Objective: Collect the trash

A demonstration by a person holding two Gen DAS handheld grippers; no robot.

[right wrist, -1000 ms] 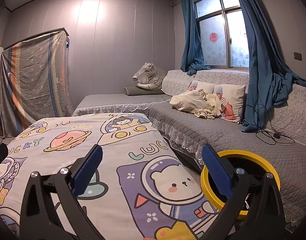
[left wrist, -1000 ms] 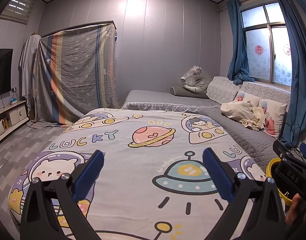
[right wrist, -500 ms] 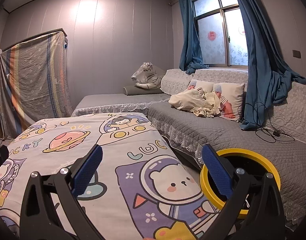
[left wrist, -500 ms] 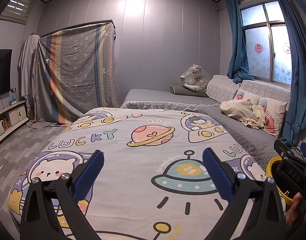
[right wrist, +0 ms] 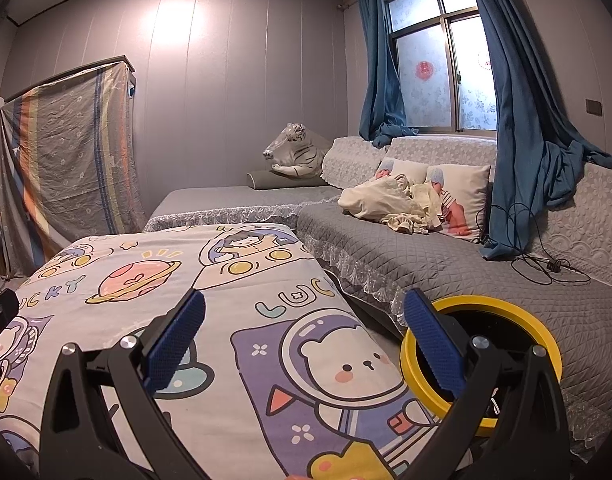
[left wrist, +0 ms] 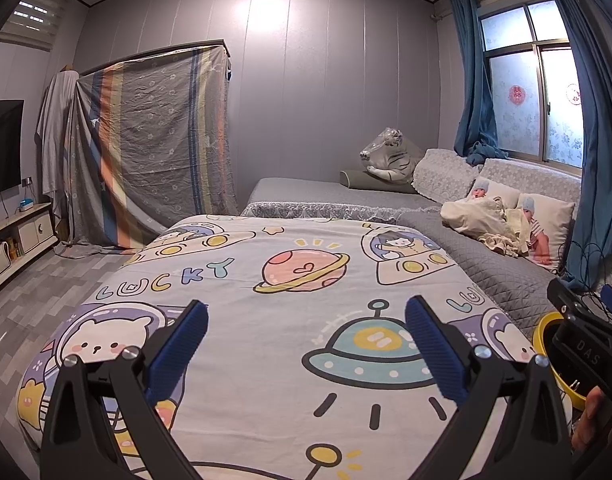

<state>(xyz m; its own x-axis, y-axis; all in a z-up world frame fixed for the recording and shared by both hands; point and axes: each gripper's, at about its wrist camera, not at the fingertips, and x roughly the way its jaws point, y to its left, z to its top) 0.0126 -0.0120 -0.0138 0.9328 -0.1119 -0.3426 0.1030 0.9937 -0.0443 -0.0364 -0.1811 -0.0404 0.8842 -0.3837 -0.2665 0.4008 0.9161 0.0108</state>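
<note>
Yellow-rimmed bin (right wrist: 506, 308) sits at the right edge of the cartoon sheet (left wrist: 289, 320), which reads "LUCKY". Left gripper (left wrist: 306, 344) and right gripper (right wrist: 303, 340) both hang spread wide, empty. "DAS" is printed on the right gripper's body. No trash visible.

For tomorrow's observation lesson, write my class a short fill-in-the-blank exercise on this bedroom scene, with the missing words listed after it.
1. The round bin beside the bed has a rim coloured ____.
2. Both the left tool and the right tool are ____, with nothing between their fingers.
3. The cartoon sheet carries the printed word ____.
4. The curtains at the window are coloured ____.

Missing words: yellow; open; LUCKY; blue
</note>
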